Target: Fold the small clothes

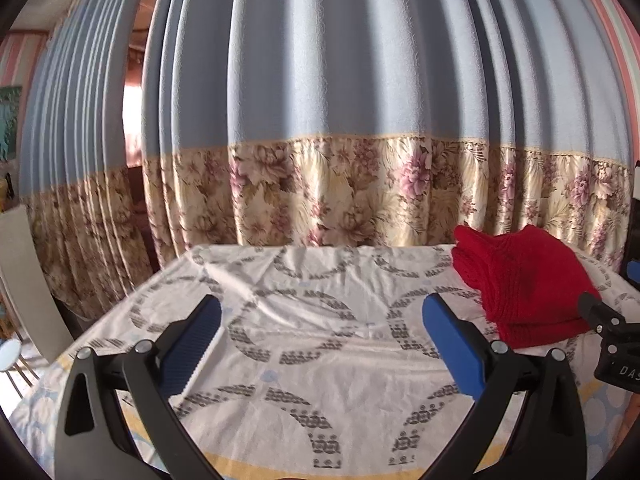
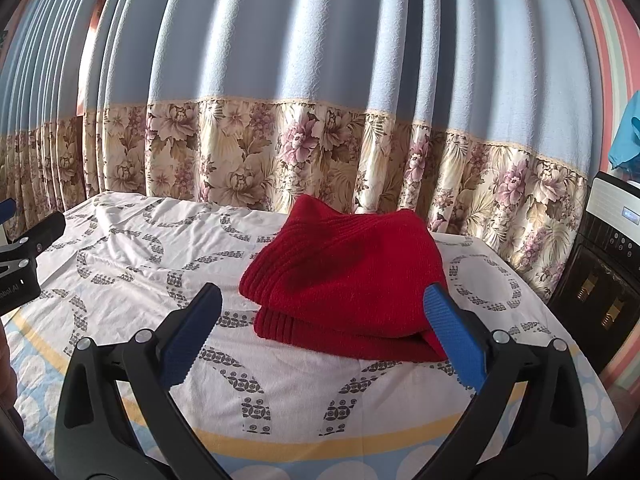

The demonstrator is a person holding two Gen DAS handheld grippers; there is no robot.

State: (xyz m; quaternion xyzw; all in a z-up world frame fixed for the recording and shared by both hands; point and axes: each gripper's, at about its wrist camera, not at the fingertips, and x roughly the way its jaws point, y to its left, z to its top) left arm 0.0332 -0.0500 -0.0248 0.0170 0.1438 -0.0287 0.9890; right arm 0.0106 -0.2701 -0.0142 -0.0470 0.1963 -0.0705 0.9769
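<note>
On the patterned bedsheet (image 2: 132, 248), toward its far edge, lies the red knitted garment (image 2: 344, 276), folded into a thick stack, its ribbed hem facing six o'clock. The right gripper (image 2: 322, 312) hovers just short of it with its blue-padded fingers (image 2: 452, 332) spread wide and holding nothing, the garment at twelve o'clock between them. The left gripper (image 1: 322, 312) is likewise spread and holding nothing over bare sheet, the garment at two o'clock from it, and a blue curtain (image 2: 320, 40) with a floral hem hangs behind the bed
</note>
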